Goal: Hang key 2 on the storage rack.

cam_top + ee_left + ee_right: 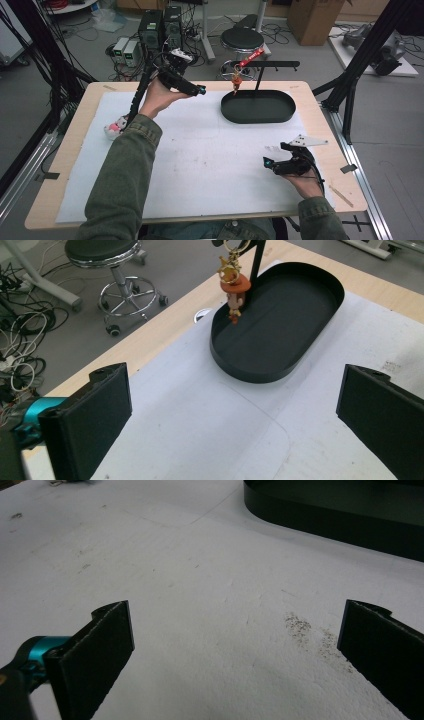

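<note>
White matte sheet (200, 150) bears an oval black tray (258, 107); both tools (201, 90) (266, 162) gape empty.

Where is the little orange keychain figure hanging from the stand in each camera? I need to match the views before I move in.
High view: the keychain figure hangs at top centre, over the left end of the black oval tray.
Left gripper view: it hangs at top centre, above the tray's far end, beyond the open jaws.
Right gripper view: not in the picture.
Shared landmark: the black oval tray, whose wall crosses the right gripper view's top right.
</note>
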Action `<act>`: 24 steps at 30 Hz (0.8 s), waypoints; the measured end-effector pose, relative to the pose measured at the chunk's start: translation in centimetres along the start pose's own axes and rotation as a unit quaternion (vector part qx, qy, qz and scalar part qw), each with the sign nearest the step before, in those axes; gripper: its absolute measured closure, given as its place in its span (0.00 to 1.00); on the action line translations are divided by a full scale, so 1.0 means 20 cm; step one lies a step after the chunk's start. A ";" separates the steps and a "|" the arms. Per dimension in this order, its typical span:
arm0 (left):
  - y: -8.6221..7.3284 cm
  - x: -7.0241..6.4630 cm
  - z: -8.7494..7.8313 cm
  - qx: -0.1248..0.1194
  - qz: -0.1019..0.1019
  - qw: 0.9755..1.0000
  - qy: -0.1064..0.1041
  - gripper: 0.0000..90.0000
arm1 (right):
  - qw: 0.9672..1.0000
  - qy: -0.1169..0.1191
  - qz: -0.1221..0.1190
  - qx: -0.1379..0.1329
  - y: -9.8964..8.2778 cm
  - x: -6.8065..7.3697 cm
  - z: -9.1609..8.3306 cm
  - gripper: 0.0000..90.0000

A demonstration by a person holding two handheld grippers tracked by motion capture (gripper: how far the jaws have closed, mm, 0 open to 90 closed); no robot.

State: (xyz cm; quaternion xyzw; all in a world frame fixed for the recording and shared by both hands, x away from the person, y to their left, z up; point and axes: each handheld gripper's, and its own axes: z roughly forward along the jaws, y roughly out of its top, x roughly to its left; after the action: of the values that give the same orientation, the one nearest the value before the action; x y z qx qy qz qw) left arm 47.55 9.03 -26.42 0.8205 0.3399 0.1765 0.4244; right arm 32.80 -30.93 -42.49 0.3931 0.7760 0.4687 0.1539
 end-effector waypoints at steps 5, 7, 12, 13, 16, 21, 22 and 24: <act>-0.06 0.05 -0.05 0.002 -0.007 1.000 -0.001 0.02 | 1.000 0.000 0.003 0.001 0.00 0.00 -0.01 0.01; -0.08 0.07 -0.06 0.008 -0.006 1.000 0.000 0.02 | 1.000 -0.001 0.001 0.000 0.00 0.00 -0.01 0.01; -0.16 0.15 -0.09 0.020 -0.018 1.000 0.015 0.02 | 1.000 -0.001 0.001 0.001 0.00 0.00 0.00 0.01; -0.18 0.16 -0.10 0.020 -0.021 0.999 0.019 0.02 | 1.000 -0.001 0.001 0.001 0.00 0.00 0.00 0.01; -0.24 0.22 -0.13 0.023 -0.031 0.999 0.024 0.02 | 1.000 -0.004 0.002 0.001 0.00 0.00 0.00 0.01; -0.31 0.28 -0.16 0.041 -0.027 0.998 0.027 0.02 | 1.000 -0.005 0.000 0.001 0.00 0.00 0.00 0.01; -0.31 0.28 -0.16 0.041 -0.027 0.998 0.027 0.02 | 1.000 -0.006 -0.002 0.000 0.00 0.00 0.00 0.01; -0.35 0.32 -0.17 0.048 -0.034 0.998 0.032 0.02 | 1.000 -0.006 -0.002 0.000 0.00 0.00 0.00 0.01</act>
State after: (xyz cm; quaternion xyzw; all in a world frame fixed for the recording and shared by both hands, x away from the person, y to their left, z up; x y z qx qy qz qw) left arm 47.12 18.40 -30.17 0.8218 0.3894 0.1715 0.3790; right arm 32.75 -30.93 -42.44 0.3948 0.7754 0.4662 0.1596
